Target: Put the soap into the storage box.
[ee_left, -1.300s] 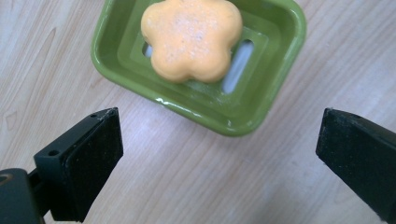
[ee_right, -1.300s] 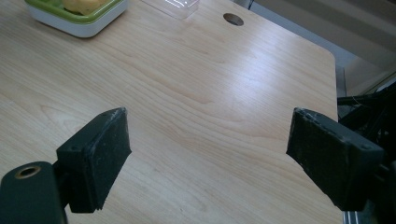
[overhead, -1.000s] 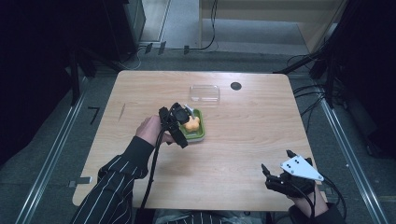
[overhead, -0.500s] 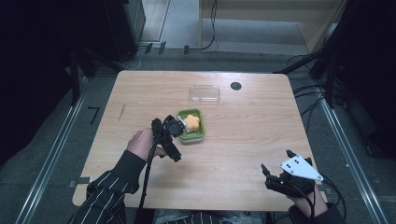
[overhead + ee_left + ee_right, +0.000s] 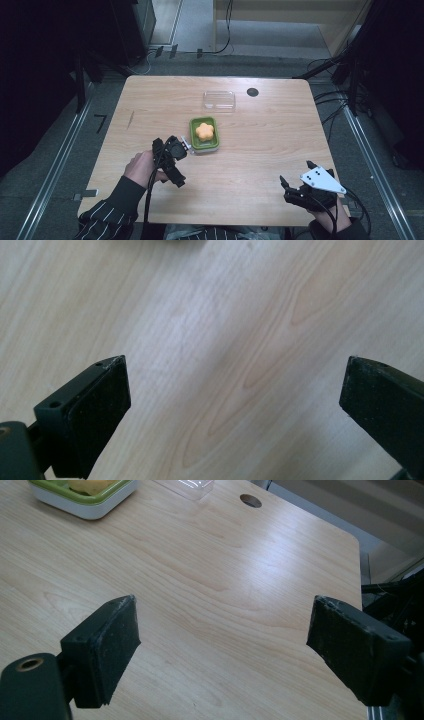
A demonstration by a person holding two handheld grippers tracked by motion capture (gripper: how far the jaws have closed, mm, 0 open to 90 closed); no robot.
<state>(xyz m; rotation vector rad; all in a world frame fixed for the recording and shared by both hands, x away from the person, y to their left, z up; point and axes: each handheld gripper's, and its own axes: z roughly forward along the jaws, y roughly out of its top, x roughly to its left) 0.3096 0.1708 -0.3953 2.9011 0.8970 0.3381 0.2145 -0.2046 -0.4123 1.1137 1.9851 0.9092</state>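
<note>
A green container (image 5: 204, 134) with a white base sits mid-table and holds an orange flower-shaped piece (image 5: 204, 131). My left gripper (image 5: 172, 162) hovers just left and in front of it, apart from it, with its jaws spread wide over bare wood (image 5: 235, 390). My right gripper (image 5: 295, 192) rests near the front right edge, open and empty (image 5: 222, 635). In the right gripper view the green container (image 5: 85, 497) lies at the top left.
A clear plastic lid (image 5: 219, 100) lies behind the container, and a dark round hole (image 5: 252, 92) is in the table (image 5: 280, 140) to its right. Cables and dark frames ring the table. A striped sleeve (image 5: 107, 215) comes in at the front left.
My left gripper has drawn back from over the container toward the front left, leaving the orange piece inside it. The right gripper has not moved.
</note>
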